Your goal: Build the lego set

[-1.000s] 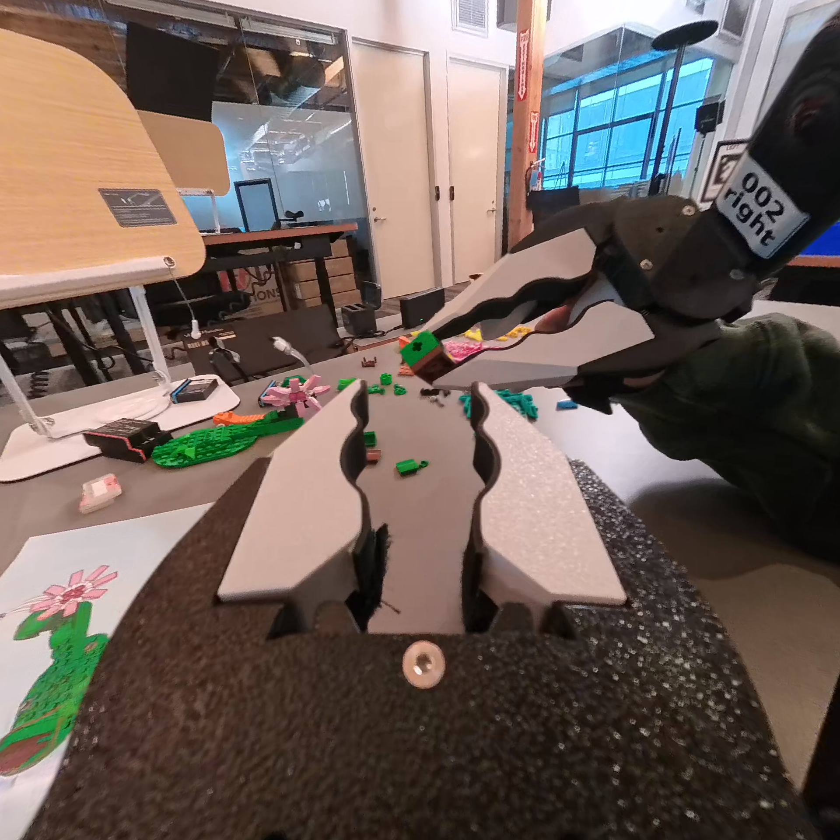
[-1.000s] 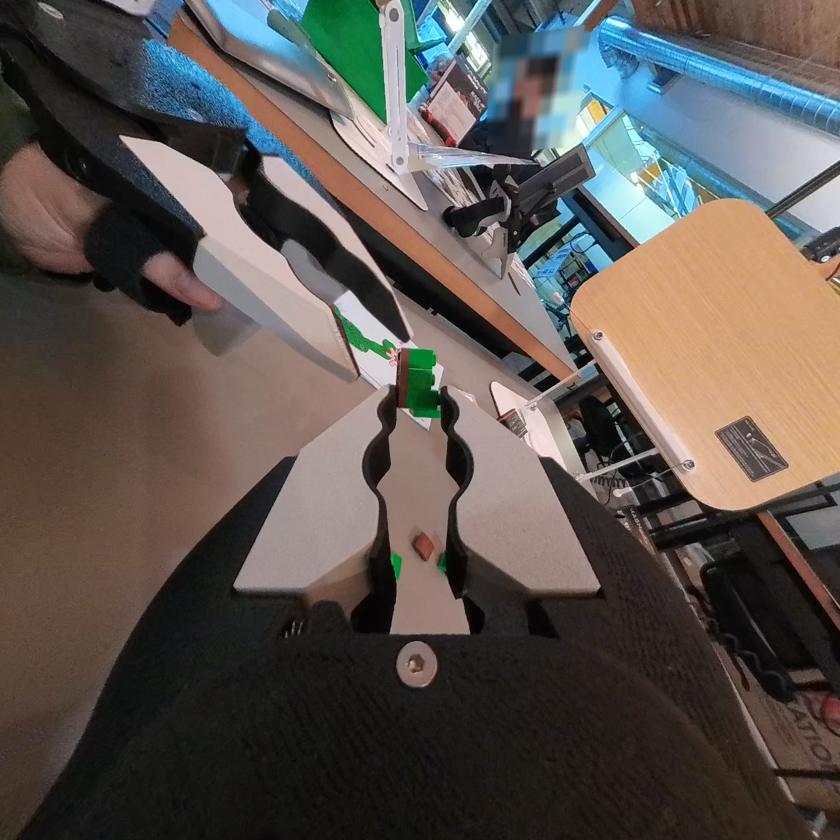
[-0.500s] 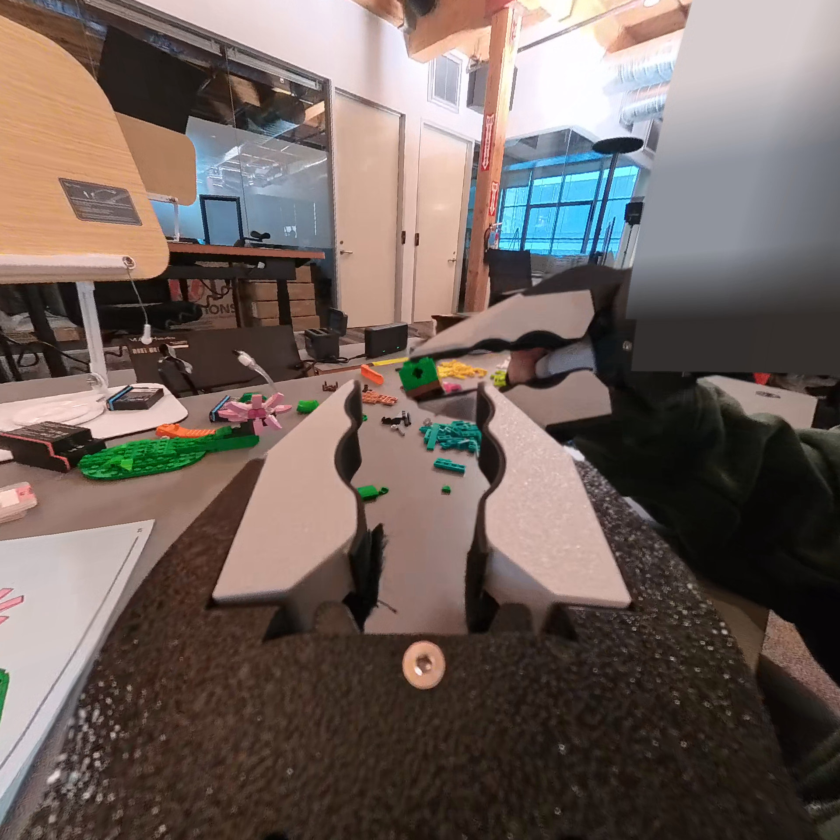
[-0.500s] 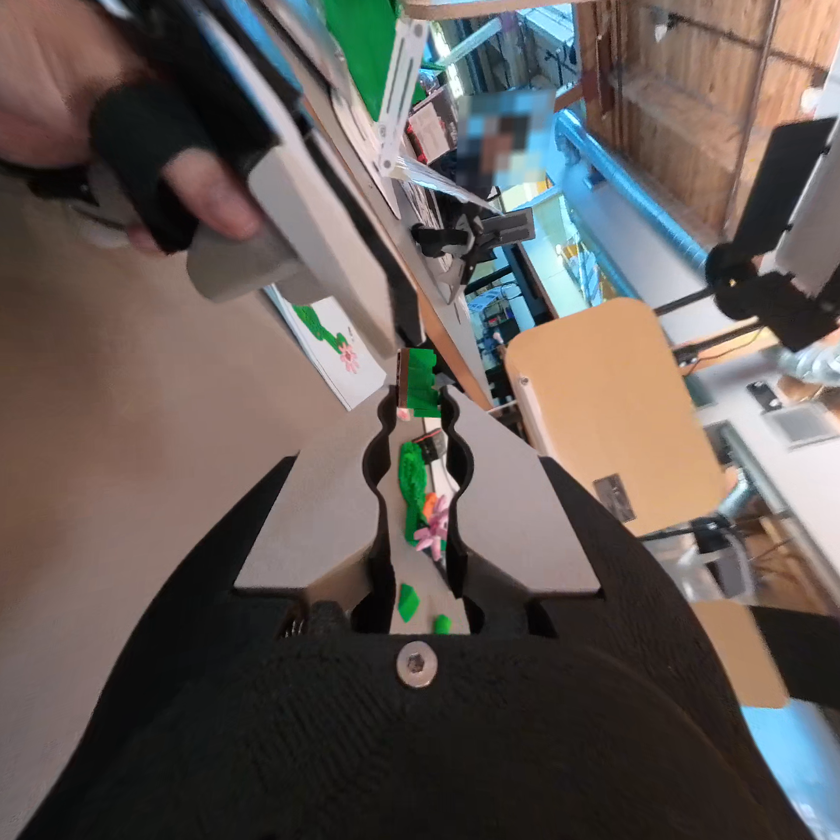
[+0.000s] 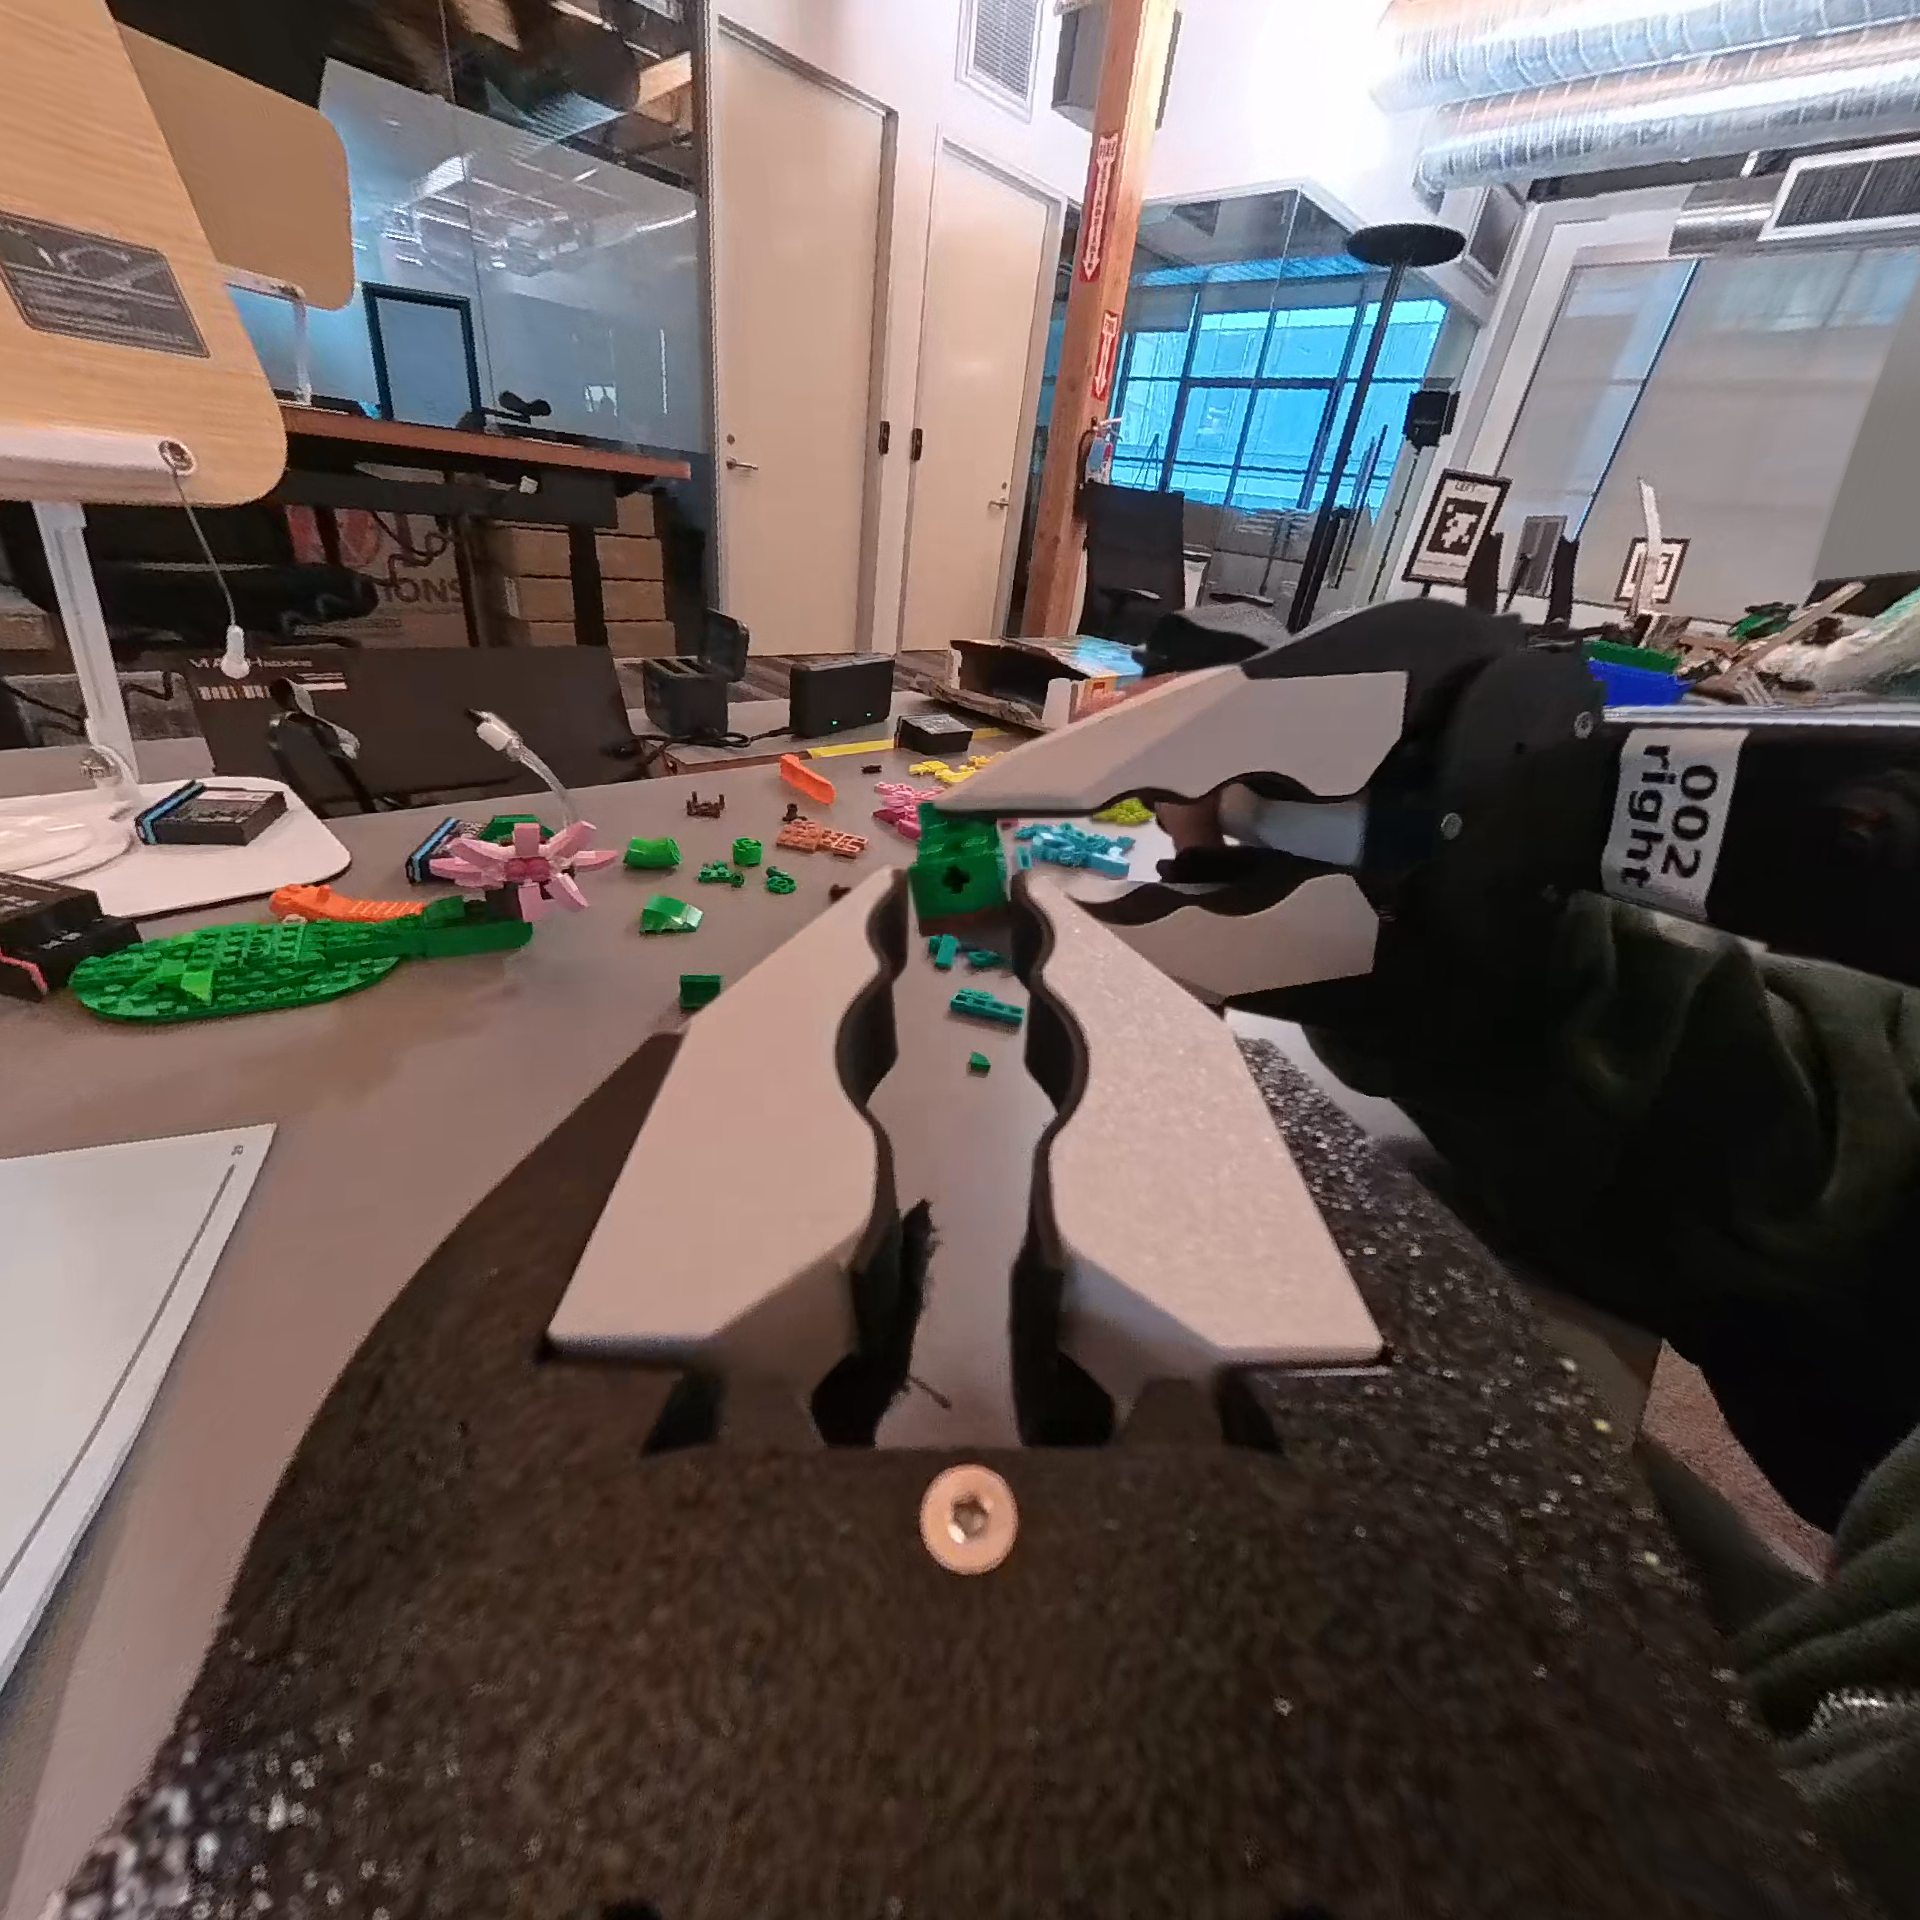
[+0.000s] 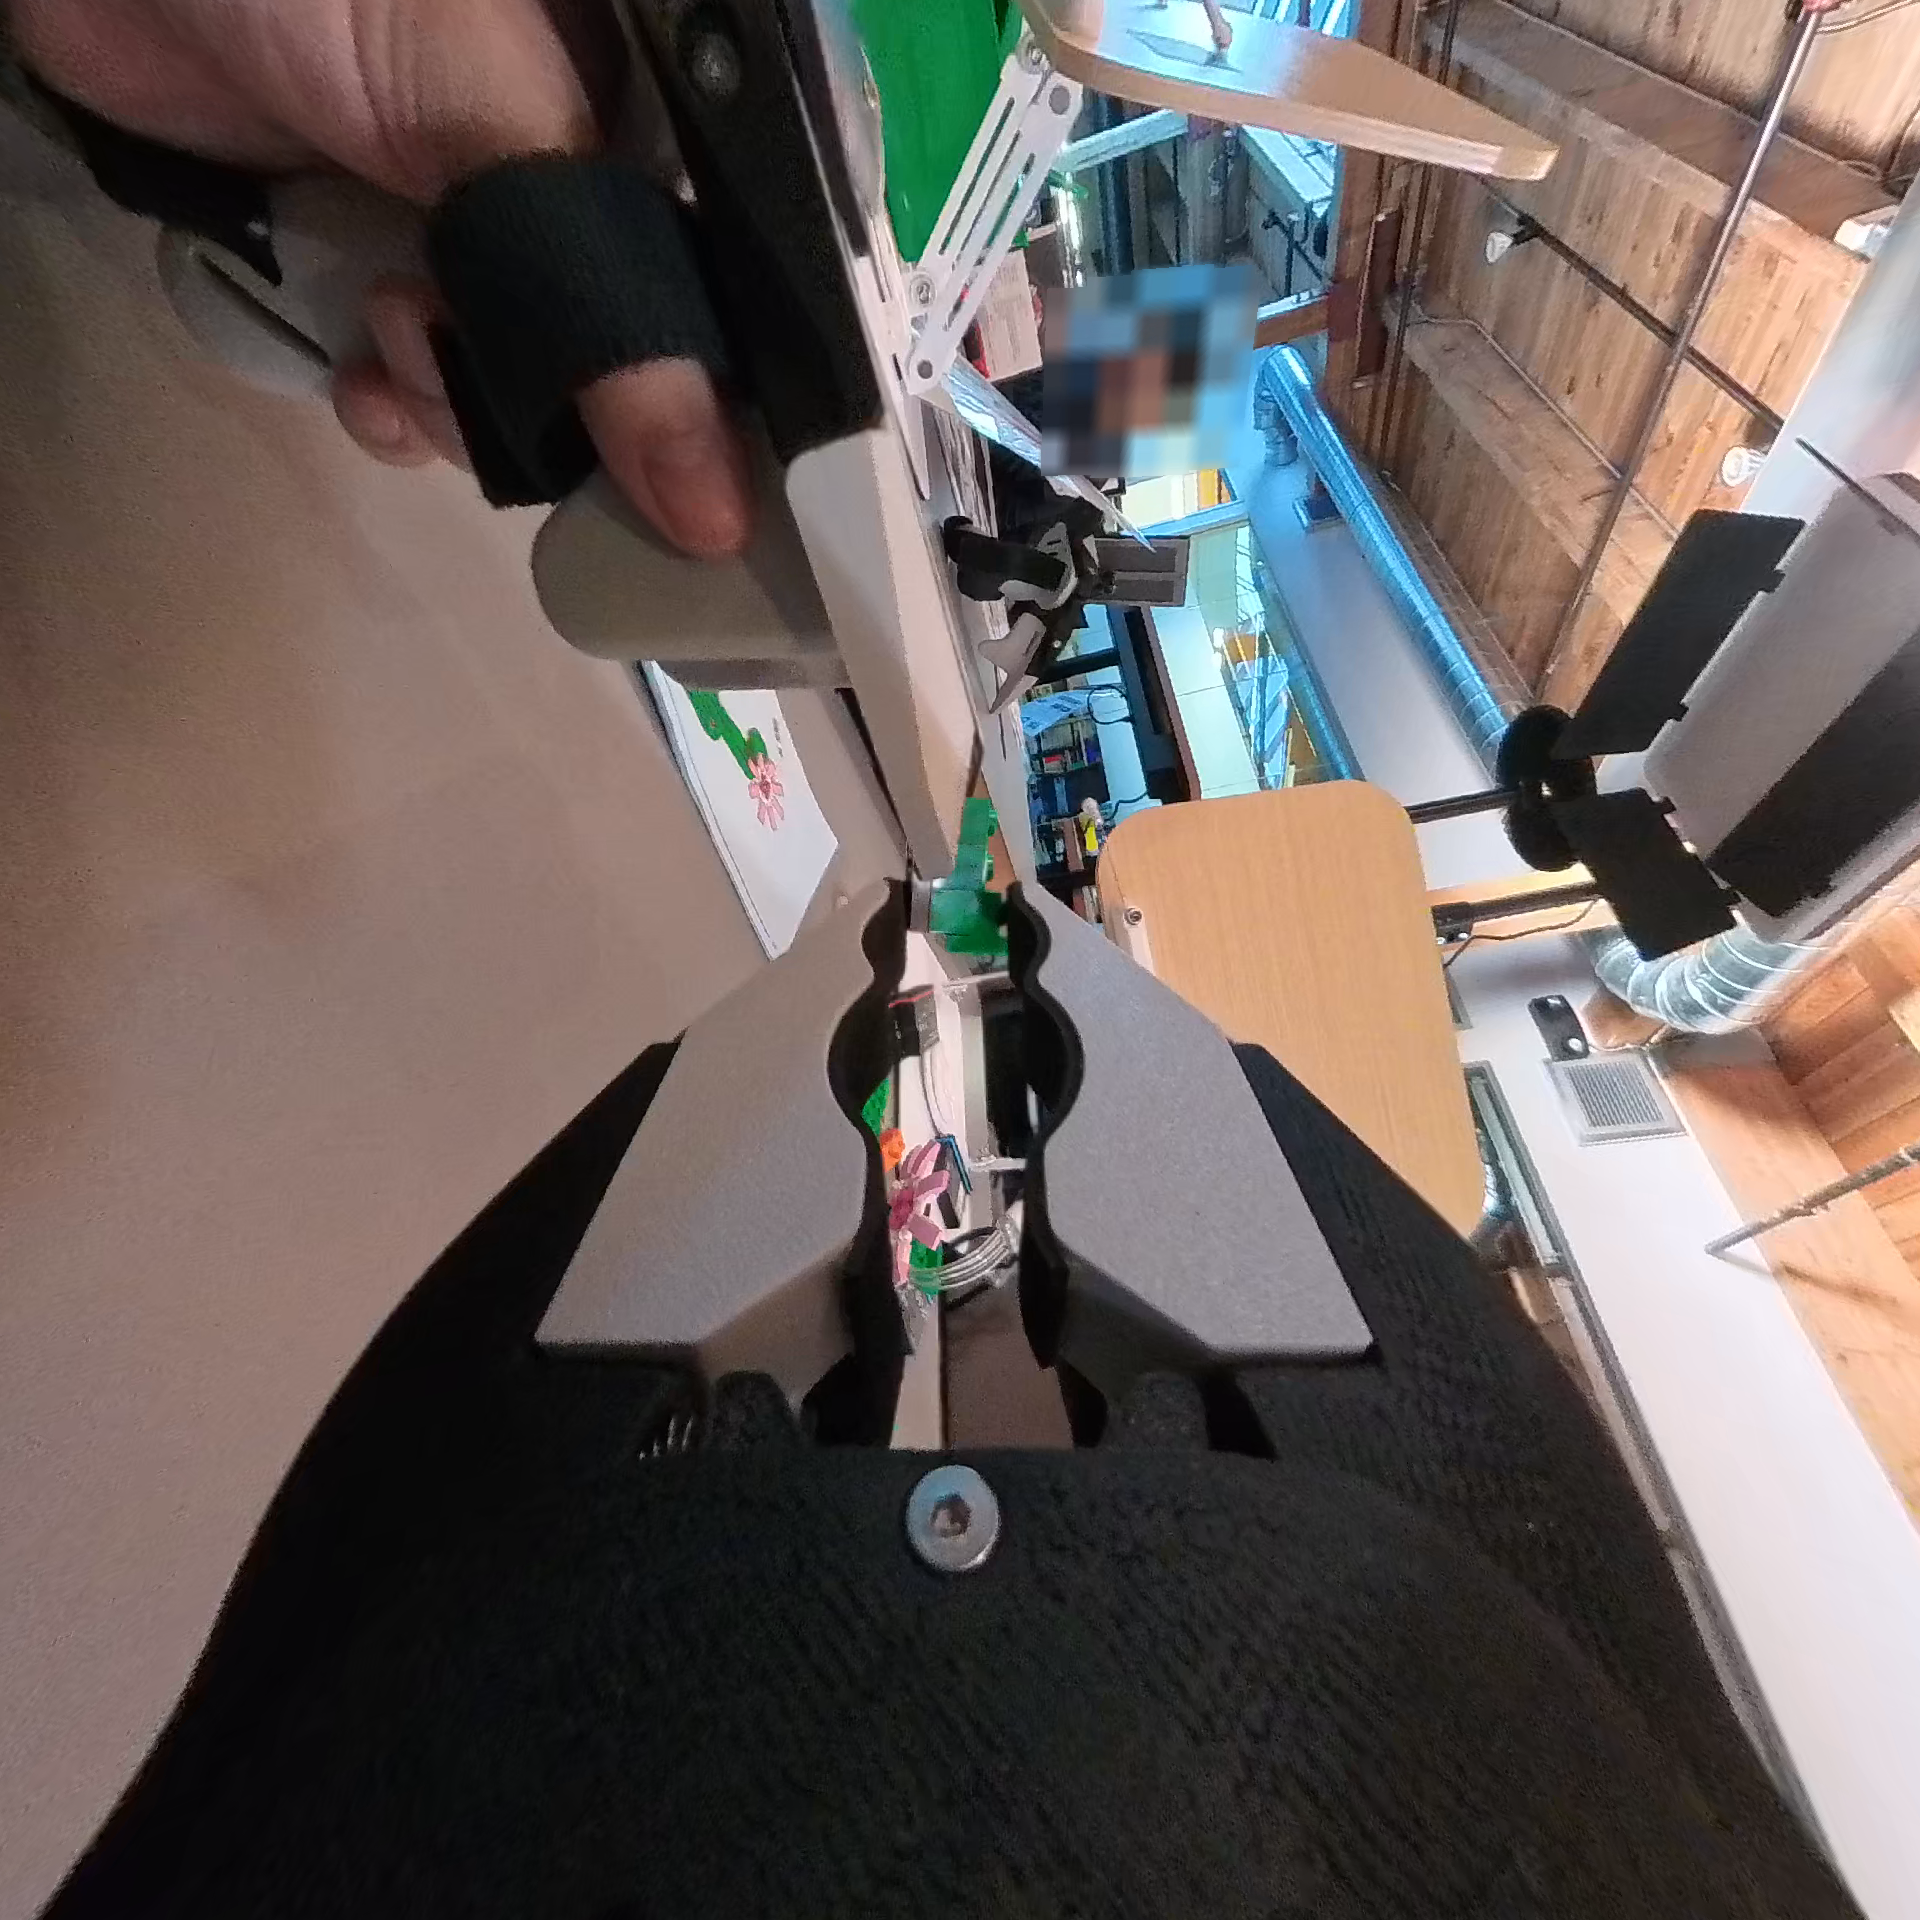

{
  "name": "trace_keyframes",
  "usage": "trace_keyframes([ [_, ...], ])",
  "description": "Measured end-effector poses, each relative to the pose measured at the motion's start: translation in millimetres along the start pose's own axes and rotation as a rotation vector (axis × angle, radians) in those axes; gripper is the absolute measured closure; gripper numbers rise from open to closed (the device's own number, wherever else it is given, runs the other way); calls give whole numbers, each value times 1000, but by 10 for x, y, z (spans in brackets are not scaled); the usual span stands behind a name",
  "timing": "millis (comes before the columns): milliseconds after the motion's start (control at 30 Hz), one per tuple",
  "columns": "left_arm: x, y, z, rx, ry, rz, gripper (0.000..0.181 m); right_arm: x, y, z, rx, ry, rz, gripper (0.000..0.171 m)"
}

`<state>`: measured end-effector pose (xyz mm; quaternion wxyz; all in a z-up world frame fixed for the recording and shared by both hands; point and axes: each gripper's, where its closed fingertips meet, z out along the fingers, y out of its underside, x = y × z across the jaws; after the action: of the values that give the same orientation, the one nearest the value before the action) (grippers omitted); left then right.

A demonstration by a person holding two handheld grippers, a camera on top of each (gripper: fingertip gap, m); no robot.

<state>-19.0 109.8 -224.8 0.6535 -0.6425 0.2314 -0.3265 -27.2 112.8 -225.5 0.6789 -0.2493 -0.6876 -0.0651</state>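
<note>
A small green block with a brown base (image 5: 956,878) is held above the grey table (image 5: 416,1070). My left gripper (image 5: 958,888) has its fingertips pressed on the block's left and right sides. My right gripper (image 6: 954,909) is shut on the same block (image 6: 961,909) from the right. In the left wrist view its upper finger (image 5: 1164,748) lies on top of the block. In the right wrist view a left finger (image 6: 873,623) runs down to the block. A flat green build (image 5: 260,961) with a pink flower (image 5: 520,862) lies on the table at the left.
Loose pieces are scattered behind the grippers: teal (image 5: 1070,847), orange (image 5: 805,779) and small green (image 5: 698,987) ones. A white picture sheet (image 5: 104,1299) lies at the near left. A white stand base (image 5: 208,862) and a black box (image 5: 42,930) stand at the far left. Less than 4 cm separates the two grippers' tips. The flat green build (image 5: 260,961) is about 30 centimetres from both grippers' fingertips.
My left gripper has moved up to the block and narrowed its jaws onto it. My right gripper has kept its grip and rolled further over.
</note>
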Motion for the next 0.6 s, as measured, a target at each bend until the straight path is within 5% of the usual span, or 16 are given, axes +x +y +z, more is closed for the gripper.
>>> trace_keyframes([
  [600,-5,24,8,-31,-33,100,167,3,18,24,-15,25,-47,154],
])
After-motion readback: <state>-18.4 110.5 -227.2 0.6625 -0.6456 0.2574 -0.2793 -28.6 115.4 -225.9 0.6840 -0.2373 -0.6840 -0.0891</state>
